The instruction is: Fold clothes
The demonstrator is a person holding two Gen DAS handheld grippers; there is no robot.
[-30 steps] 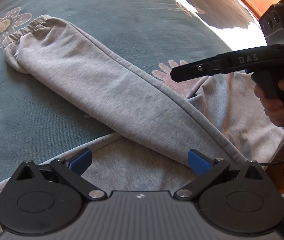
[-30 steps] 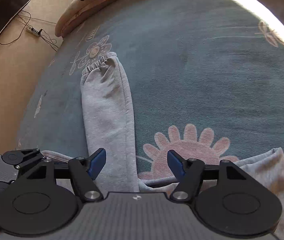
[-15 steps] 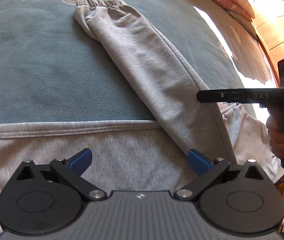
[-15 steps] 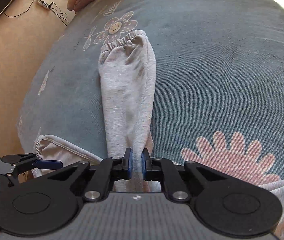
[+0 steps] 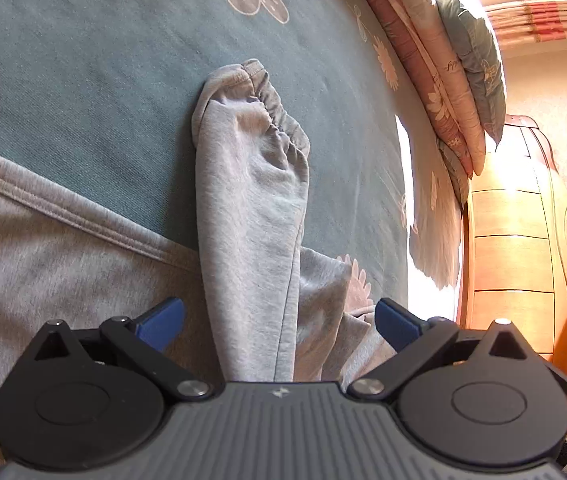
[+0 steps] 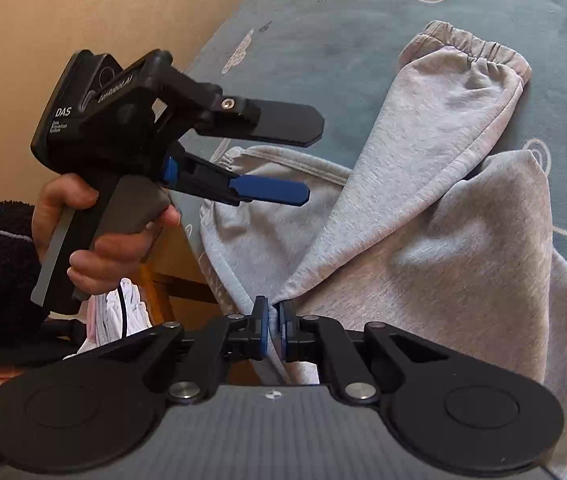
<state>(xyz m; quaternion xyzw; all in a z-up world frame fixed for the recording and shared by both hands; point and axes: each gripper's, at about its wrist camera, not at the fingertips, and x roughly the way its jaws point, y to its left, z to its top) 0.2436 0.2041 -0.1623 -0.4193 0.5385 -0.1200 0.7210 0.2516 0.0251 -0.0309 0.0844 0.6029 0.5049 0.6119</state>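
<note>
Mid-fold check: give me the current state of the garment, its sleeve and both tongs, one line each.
Grey fleece sweatshirt: lying rumpled on the blue flowered bedspread, not yet folded.
Grey sleeve with gathered cuff: lifted at its near end, cuff end resting on the bedspread.
Right tongs: shut on the sleeve fabric.
Left tongs: open, holding nothing, hovering over the sweatshirt.

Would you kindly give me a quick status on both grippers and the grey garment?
Right gripper shut on grey sweatshirt fabric by the sleeve. Left gripper open, empty, above the garment. Nothing in the way.
</note>
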